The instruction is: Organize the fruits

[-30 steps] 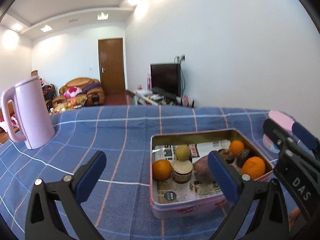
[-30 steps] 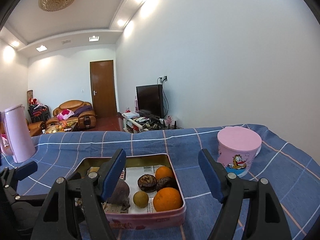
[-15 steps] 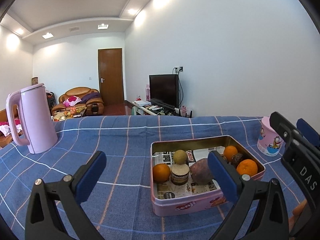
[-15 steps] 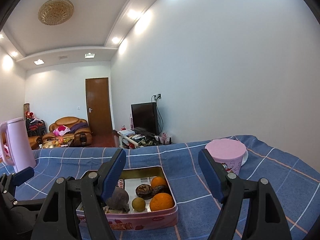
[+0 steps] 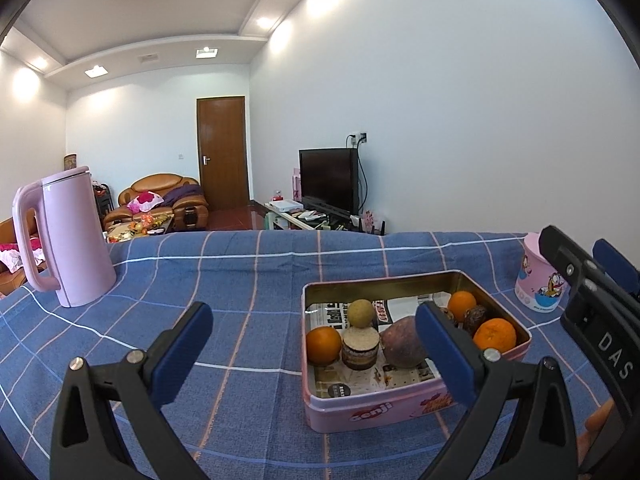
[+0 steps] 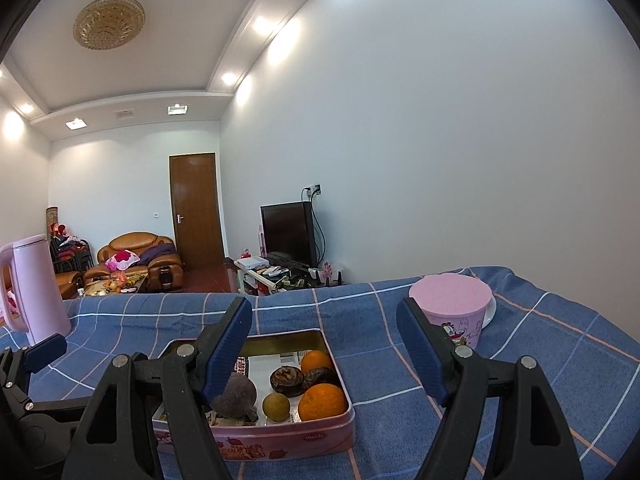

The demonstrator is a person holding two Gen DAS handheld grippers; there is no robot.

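Observation:
A pink rectangular tin (image 5: 360,412) (image 6: 280,440) stands on the blue checked cloth with fruit inside. It holds oranges (image 5: 323,345) (image 5: 494,334) (image 6: 322,401), a small yellow-green fruit (image 5: 361,313) (image 6: 276,407), a purple-brown fruit (image 5: 402,347) (image 6: 234,395), dark wrinkled fruits (image 6: 286,380) and a small round brown item (image 5: 360,346). My left gripper (image 5: 312,356) hovers open above the cloth, near the tin's left front. My right gripper (image 6: 324,344) hangs open above the tin, nothing between its fingers. The right gripper's body (image 5: 592,312) also shows at the left wrist view's right edge.
A tall pink kettle (image 5: 68,240) (image 6: 32,284) stands at the far left of the table. A pink lidded cup (image 6: 454,312) (image 5: 536,276) on a white saucer sits at the right. Beyond the table's far edge are a sofa, a door and a television.
Both views have tilted upward: the tin and table sit lower in frame and look farther off. Both grippers stayed open and empty.

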